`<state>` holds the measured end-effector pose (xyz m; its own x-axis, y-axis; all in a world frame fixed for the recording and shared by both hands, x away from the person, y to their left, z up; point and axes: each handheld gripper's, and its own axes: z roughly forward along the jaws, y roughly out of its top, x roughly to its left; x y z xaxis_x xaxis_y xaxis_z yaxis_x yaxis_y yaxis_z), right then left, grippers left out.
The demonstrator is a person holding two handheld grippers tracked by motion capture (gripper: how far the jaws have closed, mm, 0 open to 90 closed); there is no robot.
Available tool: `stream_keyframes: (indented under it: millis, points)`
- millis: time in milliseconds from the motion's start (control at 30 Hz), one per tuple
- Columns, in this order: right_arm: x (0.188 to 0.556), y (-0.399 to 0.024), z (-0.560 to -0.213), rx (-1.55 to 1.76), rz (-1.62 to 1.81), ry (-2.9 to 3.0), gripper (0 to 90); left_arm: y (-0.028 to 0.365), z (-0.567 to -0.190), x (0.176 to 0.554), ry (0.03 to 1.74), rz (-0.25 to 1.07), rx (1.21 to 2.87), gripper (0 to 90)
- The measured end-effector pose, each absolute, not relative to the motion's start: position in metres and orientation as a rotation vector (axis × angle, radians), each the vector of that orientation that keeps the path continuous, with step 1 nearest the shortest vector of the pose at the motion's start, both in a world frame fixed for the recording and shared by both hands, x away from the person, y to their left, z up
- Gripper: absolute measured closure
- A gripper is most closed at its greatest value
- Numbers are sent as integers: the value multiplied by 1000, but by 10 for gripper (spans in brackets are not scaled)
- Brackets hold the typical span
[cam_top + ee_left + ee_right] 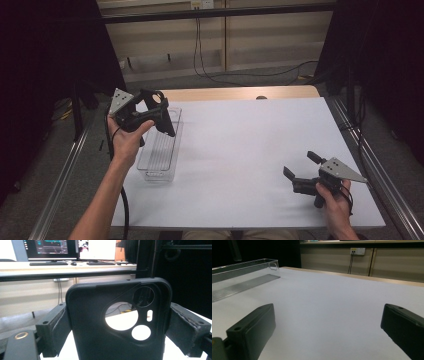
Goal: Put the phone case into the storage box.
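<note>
Partly, the left claw [117, 322] hides the phone case [100, 340].

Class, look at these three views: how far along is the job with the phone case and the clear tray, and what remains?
Done: the left gripper has the black phone case clamped between its jaws, lifted off the table. In hand: the case hangs above the clear plastic tray. Left: probably lowering it into the tray and releasing. The right gripper rests open on the white table, holding nothing.
</note>
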<state>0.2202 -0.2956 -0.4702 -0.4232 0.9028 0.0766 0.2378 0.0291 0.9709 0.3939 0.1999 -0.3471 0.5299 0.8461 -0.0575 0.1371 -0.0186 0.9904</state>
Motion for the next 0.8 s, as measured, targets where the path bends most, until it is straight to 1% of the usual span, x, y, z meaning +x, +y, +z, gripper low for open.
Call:
stream_keyframes:
  millis: [333, 500, 800]
  points:
    - [220, -296, -471, 1160, 1427, 1708, 0, 198, -353, 409, 919, 728, 1501, 132]
    - [220, -297, -471, 1154, 1431, 1716, 0, 200, -358, 416, 945, 763, 1518, 132]
    - [220, -296, -471, 1151, 1427, 1717, 0, 197, -368, 428, 961, 751, 1506, 131]
